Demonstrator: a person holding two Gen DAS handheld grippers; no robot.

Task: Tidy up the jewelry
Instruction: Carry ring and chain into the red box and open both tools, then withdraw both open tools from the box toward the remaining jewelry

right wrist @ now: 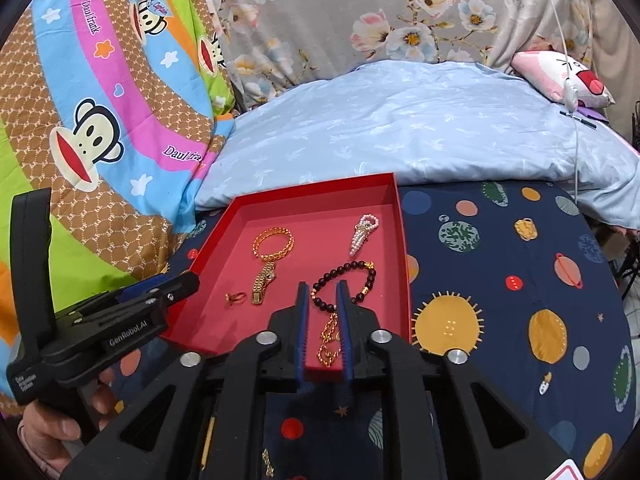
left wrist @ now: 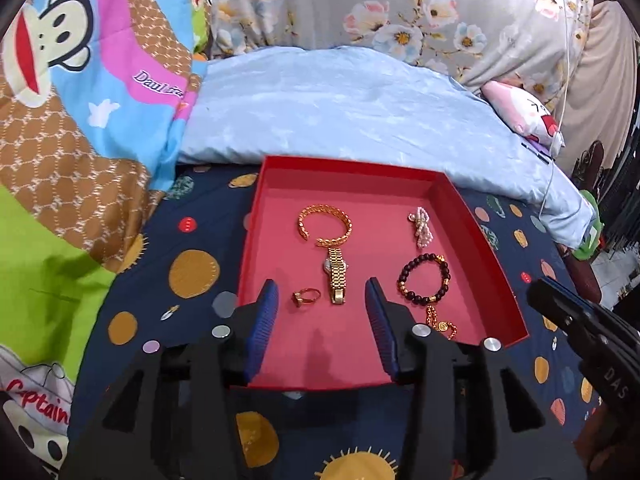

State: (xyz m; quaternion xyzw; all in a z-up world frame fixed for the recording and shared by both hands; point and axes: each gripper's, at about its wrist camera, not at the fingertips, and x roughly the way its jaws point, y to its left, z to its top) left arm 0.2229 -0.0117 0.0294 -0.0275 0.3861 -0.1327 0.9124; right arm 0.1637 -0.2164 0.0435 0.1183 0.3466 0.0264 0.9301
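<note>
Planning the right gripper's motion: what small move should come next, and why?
Probably lower the right gripper a little and close it. Its jaws stand narrowly apart over the gold chain at the near edge of the red tray, holding nothing. The left gripper is wide open near the ring.

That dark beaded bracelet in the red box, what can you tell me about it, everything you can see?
The dark beaded bracelet is a closed loop of round, glossy, dark maroon-black beads, broken by a few gold-coloured spacer beads and a small gold charm at one side. It lies flat on the floor of the red box, on its right side, below the pearl hair clip and above a gold chain. Whether it touches the chain I cannot tell. Neither pair of tongs holds it.
</note>
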